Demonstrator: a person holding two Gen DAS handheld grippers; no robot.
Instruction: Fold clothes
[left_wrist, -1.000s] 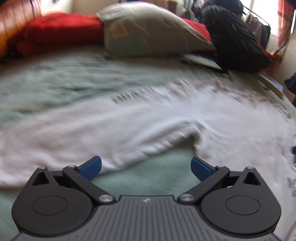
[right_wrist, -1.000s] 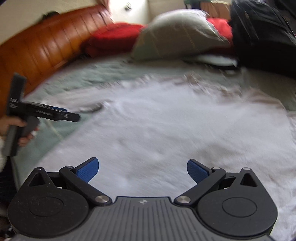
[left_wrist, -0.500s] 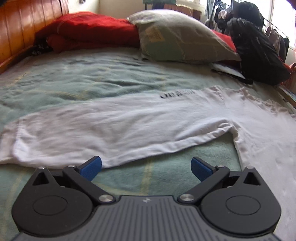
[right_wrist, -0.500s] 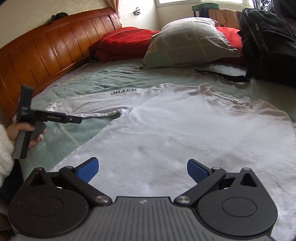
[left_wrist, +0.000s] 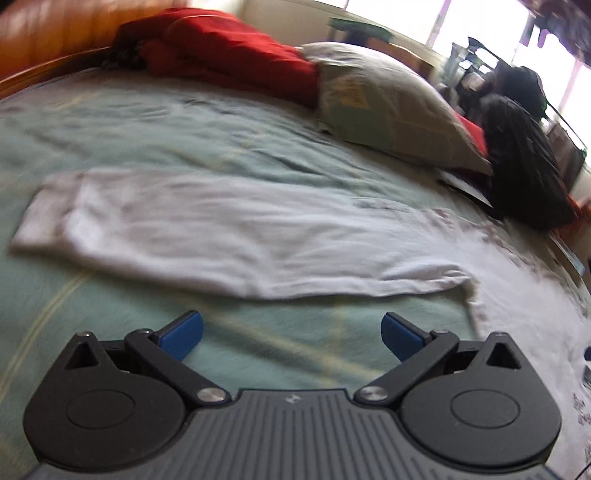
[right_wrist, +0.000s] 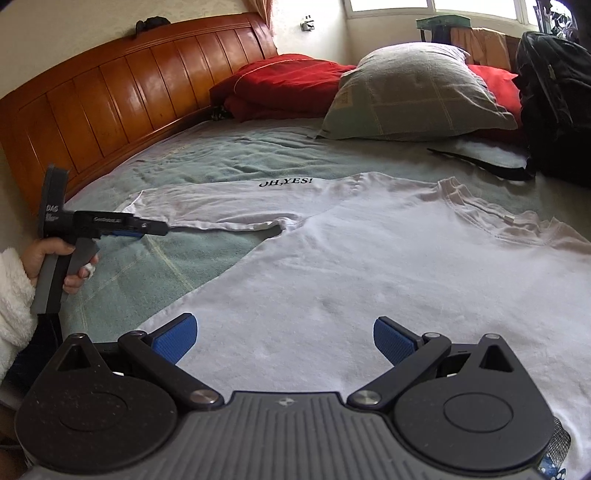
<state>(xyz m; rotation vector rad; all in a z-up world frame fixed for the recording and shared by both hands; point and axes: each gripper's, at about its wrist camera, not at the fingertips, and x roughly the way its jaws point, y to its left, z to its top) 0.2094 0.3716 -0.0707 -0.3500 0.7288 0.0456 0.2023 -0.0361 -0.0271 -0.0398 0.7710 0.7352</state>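
On the bed (right_wrist: 207, 158), a white T-shirt (right_wrist: 388, 266) lies spread flat on the green cover, one sleeve (left_wrist: 207, 221) stretched toward the wooden headboard (right_wrist: 122, 99). The right gripper (right_wrist: 285, 338) hovers over the shirt's body, fingers wide and empty. The left gripper (left_wrist: 291, 334), held in a hand (right_wrist: 55, 260), sits just short of the sleeve, fingers likewise wide.

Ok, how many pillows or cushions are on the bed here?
2: a grey-green checked pillow by the black backpack, and a red cushion behind it. The folded red blanket may hide more.
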